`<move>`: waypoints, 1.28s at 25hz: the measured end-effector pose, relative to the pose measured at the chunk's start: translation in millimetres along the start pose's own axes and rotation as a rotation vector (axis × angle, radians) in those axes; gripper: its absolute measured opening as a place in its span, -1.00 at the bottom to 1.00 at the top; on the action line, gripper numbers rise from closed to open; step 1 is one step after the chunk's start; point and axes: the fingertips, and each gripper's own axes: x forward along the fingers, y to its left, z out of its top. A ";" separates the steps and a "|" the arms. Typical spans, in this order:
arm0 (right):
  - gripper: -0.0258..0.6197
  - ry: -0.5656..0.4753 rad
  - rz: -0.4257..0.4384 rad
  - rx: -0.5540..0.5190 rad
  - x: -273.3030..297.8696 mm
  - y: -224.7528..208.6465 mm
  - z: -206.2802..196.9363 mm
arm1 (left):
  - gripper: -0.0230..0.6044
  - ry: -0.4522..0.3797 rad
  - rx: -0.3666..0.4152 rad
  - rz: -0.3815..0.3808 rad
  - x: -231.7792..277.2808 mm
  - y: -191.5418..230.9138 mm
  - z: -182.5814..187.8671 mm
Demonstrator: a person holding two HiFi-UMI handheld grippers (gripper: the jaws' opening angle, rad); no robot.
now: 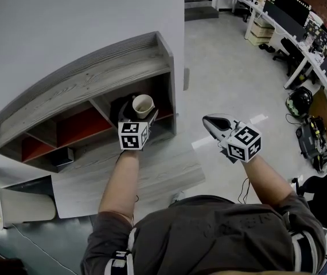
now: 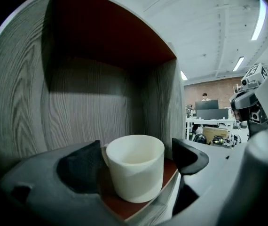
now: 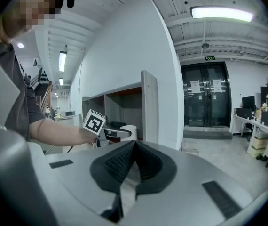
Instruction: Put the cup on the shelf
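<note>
The jaws of my left gripper (image 2: 136,154) are standing apart around the cup (image 2: 135,173), which is sitting upright between them on the shelf (image 1: 83,82) in its end compartment, while my right gripper (image 3: 135,147), jaws together and empty, is hanging farther off.

At the upper right of your head view, a row of desks (image 1: 269,17) held dark monitors (image 1: 294,4), with a black office chair (image 1: 287,50) beside it. A white tape strip (image 1: 201,142) lay on the grey floor (image 1: 226,67). Glass double doors (image 3: 204,100) stood right of centre in your right gripper view.
</note>
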 end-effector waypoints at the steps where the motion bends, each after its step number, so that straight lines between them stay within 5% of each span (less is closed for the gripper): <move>1: -0.94 -0.001 -0.001 -0.002 -1.0 0.0 0.6 | 0.46 -0.004 0.001 0.007 -3.4 1.2 2.2; 9: -0.94 -0.019 -0.001 -0.018 -15.6 1.7 9.8 | 0.46 -0.032 -0.003 -0.011 -47.2 -17.9 22.0; 18: -0.94 -0.043 -0.003 -0.018 -33.3 1.6 13.6 | 0.40 -0.074 -0.062 -0.184 -100.7 -93.0 33.5; 21: -0.94 -0.052 -0.003 -0.014 -38.4 2.3 13.8 | -0.33 -0.097 -0.068 -0.209 -115.0 -114.3 34.0; 32: -0.94 -0.053 -0.026 0.019 -63.2 5.8 -4.5 | -0.89 -0.104 -0.158 -0.280 -143.3 -155.6 19.5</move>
